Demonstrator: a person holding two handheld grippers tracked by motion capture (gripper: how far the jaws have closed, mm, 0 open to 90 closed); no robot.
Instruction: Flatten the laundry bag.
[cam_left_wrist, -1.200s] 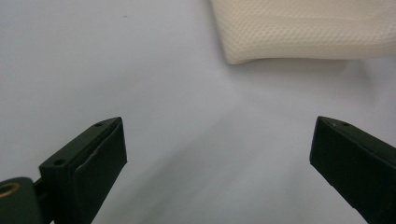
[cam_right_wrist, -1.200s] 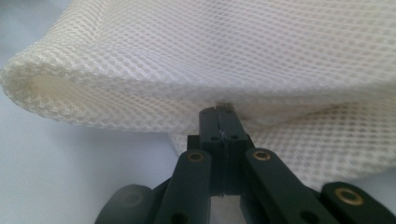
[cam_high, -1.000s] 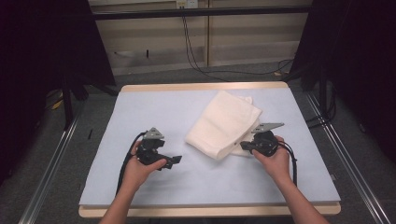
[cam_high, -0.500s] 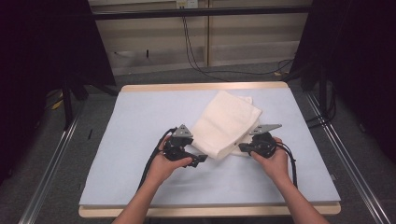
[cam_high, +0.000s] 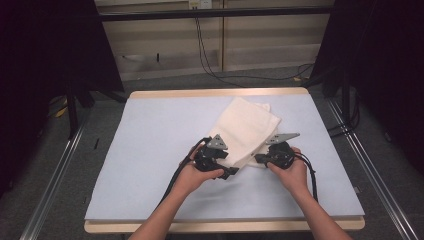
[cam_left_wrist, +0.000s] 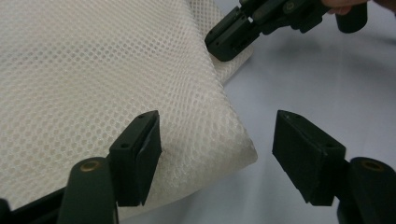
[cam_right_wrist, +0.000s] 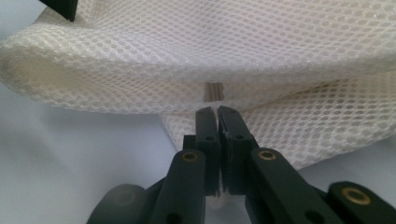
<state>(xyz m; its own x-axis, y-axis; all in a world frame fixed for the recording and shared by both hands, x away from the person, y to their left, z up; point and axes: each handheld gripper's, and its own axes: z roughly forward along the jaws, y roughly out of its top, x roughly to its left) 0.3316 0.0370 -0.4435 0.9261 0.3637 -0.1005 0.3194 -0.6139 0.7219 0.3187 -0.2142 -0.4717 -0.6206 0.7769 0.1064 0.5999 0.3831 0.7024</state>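
Your two tools meet a folded mesh cloth (cam_high: 247, 132) near the middle of the desk (cam_high: 150, 130).

Your right tool (cam_right_wrist: 216, 112) has its jaws together, clamped on a lower layer of the cloth; the pinched edge itself is hidden under the top fold. Your left tool (cam_left_wrist: 217, 154) stands apart, its jaws having just been closing, with the cloth's near corner between them; one jaw lies over the mesh, the other over bare desk. The cloth reaches toward the desk's far edge.
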